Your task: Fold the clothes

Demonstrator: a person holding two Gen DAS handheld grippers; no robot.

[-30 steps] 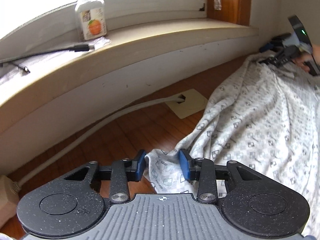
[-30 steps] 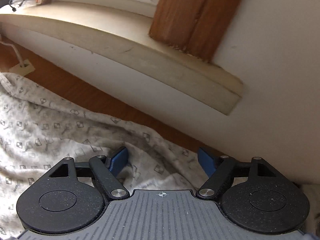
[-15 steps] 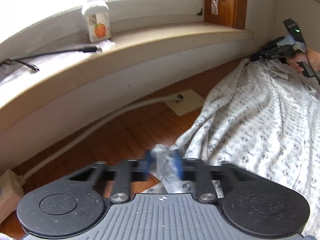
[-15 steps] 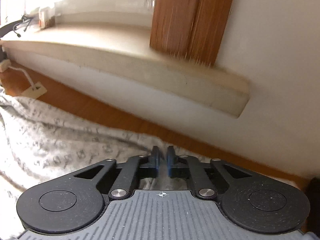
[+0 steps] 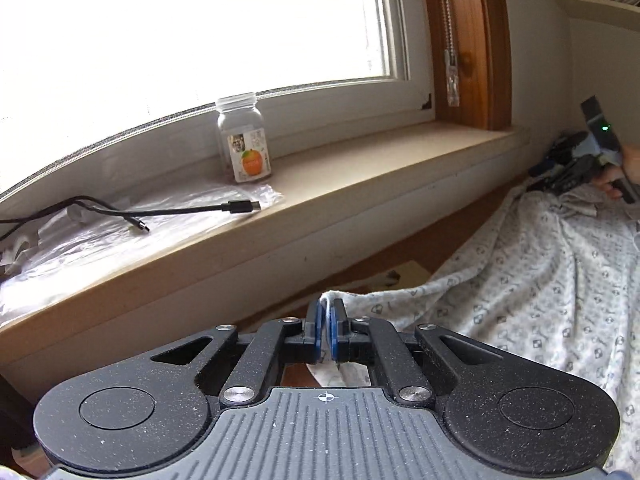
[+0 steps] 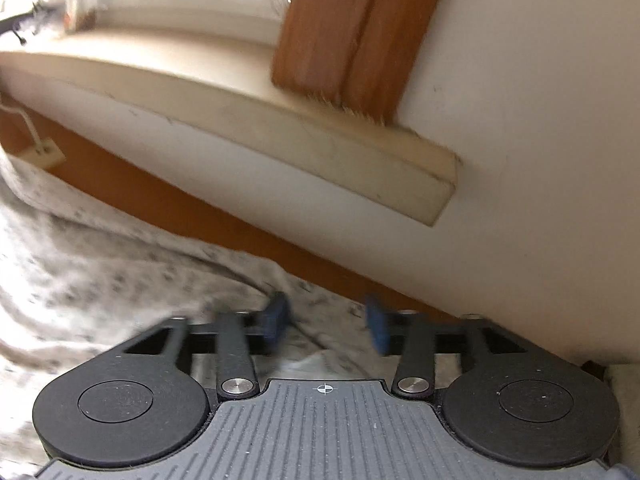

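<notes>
Patterned garment [image 5: 532,292]: spread over wood floor [image 5: 432,240] below window sill [image 5: 360,184] | left gripper [image 5: 327,330]: pads pressed together on garment edge, cloth pinched between | right gripper [image 6: 326,322]: pads apart over garment, gripping nothing, view blurred | sill: jar [image 5: 244,140], cable [image 5: 168,212].

floor [image 5: 404,244]: wood | on it: patterned garment [image 5: 540,296], cable [image 6: 28,120]

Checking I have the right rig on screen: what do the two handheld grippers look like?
Both match: speckled black plastic bodies with two round discs, a grey ribbed centre plate bearing a small white crosshair, silver pivot bolts on black linkages, blue finger pads. Left gripper; right gripper. Seen from the left view, the right unit shows a green light.
</notes>
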